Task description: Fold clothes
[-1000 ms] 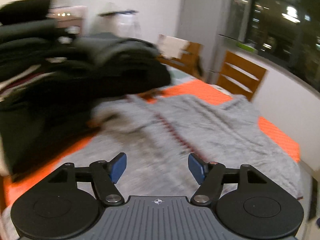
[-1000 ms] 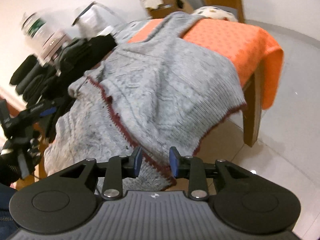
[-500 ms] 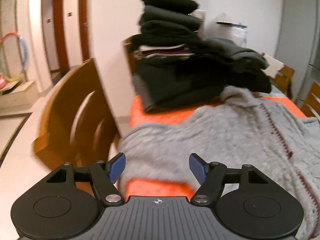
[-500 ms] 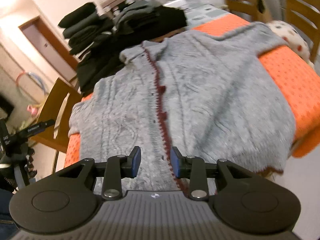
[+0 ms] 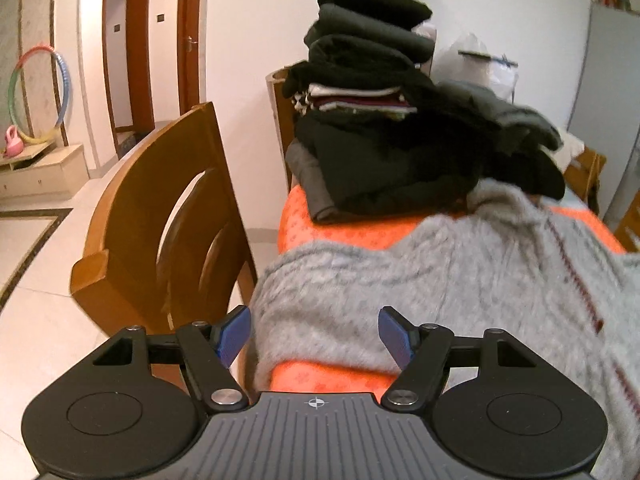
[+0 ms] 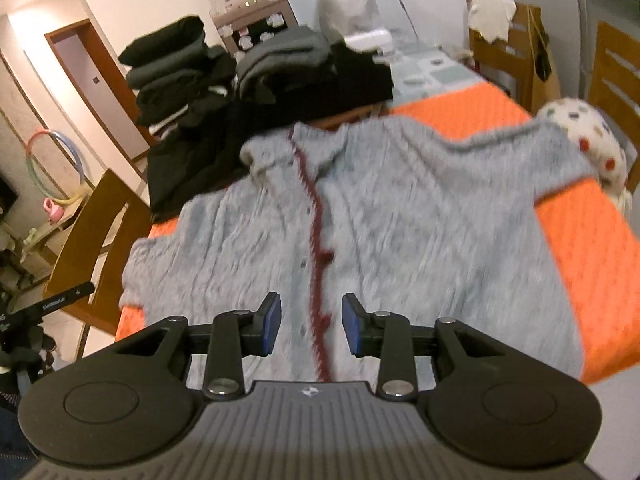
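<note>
A grey knitted cardigan (image 6: pixel 360 216) with a dark red button band lies spread flat on the orange-covered table (image 6: pixel 592 248). In the left wrist view the cardigan's sleeve (image 5: pixel 360 304) hangs at the table's near left corner. My left gripper (image 5: pixel 315 334) is open and empty, just before that sleeve end. My right gripper (image 6: pixel 311 328) is open and empty, held above the cardigan's lower hem over the red band.
A pile of folded dark clothes (image 5: pixel 376 128) stands at the far left of the table, also in the right wrist view (image 6: pixel 224 80). A wooden chair (image 5: pixel 160 232) stands close to the table's left side. More chairs (image 6: pixel 616 64) and a spotted cushion (image 6: pixel 588 140) are on the right.
Both grippers have swung around: the left from over the cardigan to the table's left corner, the right from beside the hanging hem to above the spread cardigan. Both stayed open.
</note>
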Demonstrator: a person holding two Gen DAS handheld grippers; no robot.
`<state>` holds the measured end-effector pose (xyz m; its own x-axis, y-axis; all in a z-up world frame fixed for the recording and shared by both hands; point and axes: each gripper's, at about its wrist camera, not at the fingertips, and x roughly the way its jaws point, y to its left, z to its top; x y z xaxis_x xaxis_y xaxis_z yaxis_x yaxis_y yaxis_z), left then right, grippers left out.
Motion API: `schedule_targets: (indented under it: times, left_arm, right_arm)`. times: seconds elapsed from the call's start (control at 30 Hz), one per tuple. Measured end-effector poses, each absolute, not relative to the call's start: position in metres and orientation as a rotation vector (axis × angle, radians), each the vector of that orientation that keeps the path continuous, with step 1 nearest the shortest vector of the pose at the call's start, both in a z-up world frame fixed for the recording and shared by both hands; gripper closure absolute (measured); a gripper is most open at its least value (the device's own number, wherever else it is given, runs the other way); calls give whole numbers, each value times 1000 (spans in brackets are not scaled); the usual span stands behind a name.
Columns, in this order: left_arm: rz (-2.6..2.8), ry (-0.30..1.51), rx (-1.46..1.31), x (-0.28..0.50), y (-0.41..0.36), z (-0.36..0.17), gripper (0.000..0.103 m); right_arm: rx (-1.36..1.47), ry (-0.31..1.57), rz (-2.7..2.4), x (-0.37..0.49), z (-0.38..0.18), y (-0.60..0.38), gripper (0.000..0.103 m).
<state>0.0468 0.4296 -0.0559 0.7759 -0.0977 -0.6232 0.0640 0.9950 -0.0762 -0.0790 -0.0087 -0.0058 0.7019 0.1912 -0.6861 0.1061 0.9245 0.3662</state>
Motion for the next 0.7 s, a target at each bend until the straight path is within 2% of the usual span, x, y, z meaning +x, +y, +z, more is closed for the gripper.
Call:
schedule_targets:
  times: [0.37, 0.53, 0.7]
  left_arm:
    - [76, 663, -126, 34, 370, -53, 28]
    - [225, 654, -183, 16, 321, -43, 27]
    - [284, 657, -216, 1, 269, -31, 27]
  right_arm:
    - [272, 807, 119, 16, -4, -123, 61]
    - [274, 827, 69, 47, -28, -210, 61]
    - [422, 835, -102, 54, -67, -309, 59]
